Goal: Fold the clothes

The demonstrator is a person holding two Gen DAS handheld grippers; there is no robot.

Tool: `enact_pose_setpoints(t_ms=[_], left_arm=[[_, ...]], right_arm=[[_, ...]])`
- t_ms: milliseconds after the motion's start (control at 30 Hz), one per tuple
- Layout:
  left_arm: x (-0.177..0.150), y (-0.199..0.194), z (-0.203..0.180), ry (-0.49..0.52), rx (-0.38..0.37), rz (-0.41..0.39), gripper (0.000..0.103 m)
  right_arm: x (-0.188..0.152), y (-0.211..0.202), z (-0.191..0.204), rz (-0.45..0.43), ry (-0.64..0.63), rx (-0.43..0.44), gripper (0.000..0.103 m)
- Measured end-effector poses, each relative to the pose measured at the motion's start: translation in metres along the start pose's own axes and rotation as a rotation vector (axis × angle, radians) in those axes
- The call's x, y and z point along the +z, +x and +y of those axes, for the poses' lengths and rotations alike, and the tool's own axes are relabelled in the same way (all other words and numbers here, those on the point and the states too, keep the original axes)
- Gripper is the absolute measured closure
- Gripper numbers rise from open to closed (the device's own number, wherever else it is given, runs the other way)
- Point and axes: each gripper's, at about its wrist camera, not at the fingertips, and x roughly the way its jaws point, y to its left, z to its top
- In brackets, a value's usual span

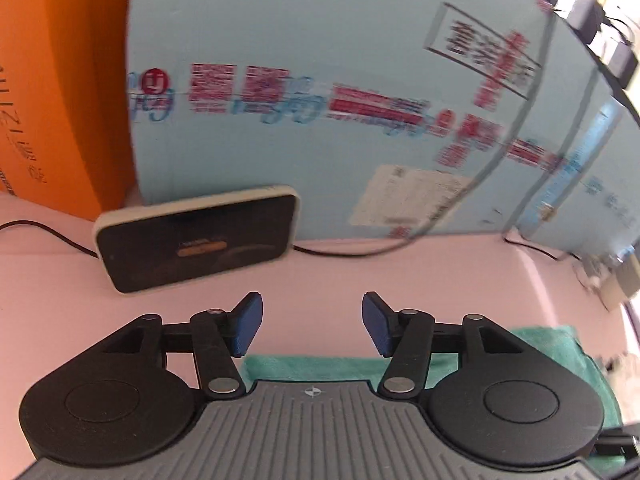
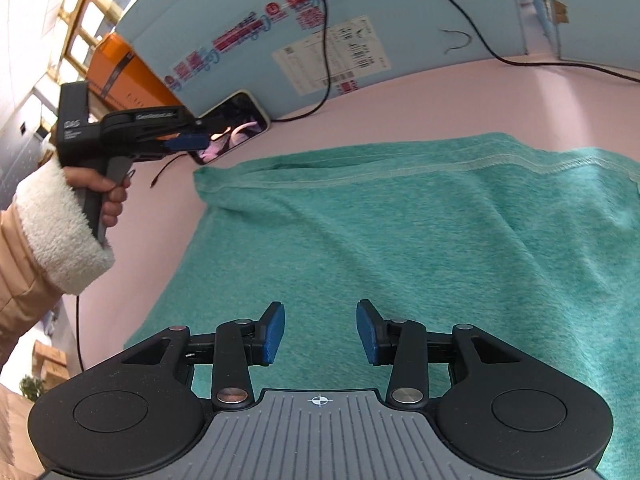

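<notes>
The teal, fuzzy knit garment [image 2: 400,232] lies spread flat on the pink tabletop [image 2: 400,92], directly under the right gripper [image 2: 320,332], whose blue pads stand apart with nothing between them. It looks soft, light and limp, likely to sag and drag, so the stitched hem near its far edge seems the firmest place to pinch. The left gripper [image 1: 312,324] is likewise released and empty, over bare table just beyond the cloth's edge

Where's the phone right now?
The phone lies on the pink table against the blue board, beside the orange box; in the right wrist view it sits upper left, beyond the green cloth's corner.
</notes>
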Motion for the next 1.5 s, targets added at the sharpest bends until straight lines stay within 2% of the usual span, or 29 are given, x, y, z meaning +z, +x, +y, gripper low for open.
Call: enact_pose_setpoints(t_ms=[200,333,400,467,567,667,767,933,1067,1333,1400,1467,1500], left_arm=[[-0.029,-0.017,-0.014,0.005,-0.093,0.062,0.050],[-0.050,-0.021,-0.015,-0.004,-0.089,0.118,0.050],[-0.057,-0.019,-0.012,-0.023,-0.079,0.129,0.050],[-0.060,-0.019,-0.009,-0.033,-0.066,0.128,0.050],[-0.060,-0.017,-0.005,-0.041,-0.048,0.126,0.050],[-0.060,-0.015,-0.003,-0.051,-0.037,0.120,0.048],[-0.062,-0.012,-0.003,-0.071,-0.040,0.106,0.041],[-0.067,-0.013,-0.002,-0.125,-0.060,0.089,0.037],[-0.075,-0.013,-0.004,-0.148,-0.081,0.100,0.030],[-0.087,-0.009,-0.012,-0.109,-0.076,0.128,0.028],[-0.089,-0.009,-0.009,-0.123,-0.076,0.126,0.027],[-0.090,-0.010,-0.007,-0.131,-0.079,0.120,0.027],[-0.090,-0.010,-0.007,-0.132,-0.079,0.118,0.027]], right_arm=[[0.000,-0.002,0.005,-0.024,-0.036,0.015,0.063],[0.012,0.002,0.015,-0.090,-0.140,-0.031,0.064],[0.026,0.005,0.017,-0.129,-0.172,-0.045,0.085],[0.042,0.010,0.017,-0.156,-0.197,-0.044,0.089],[0.064,0.021,0.022,-0.167,-0.267,-0.008,0.089],[0.083,0.041,0.036,-0.125,-0.385,0.042,0.089],[0.094,0.064,0.047,-0.082,-0.467,0.061,0.088],[0.099,0.097,0.057,0.006,-0.585,0.045,0.088],[0.102,0.110,0.059,0.039,-0.648,0.026,0.087],[0.103,0.130,0.059,0.149,-0.732,0.025,0.087],[0.101,0.132,0.058,0.148,-0.732,0.025,0.090],[0.101,0.130,0.060,0.122,-0.738,0.011,0.101],[0.102,0.127,0.060,0.104,-0.742,0.002,0.101]])
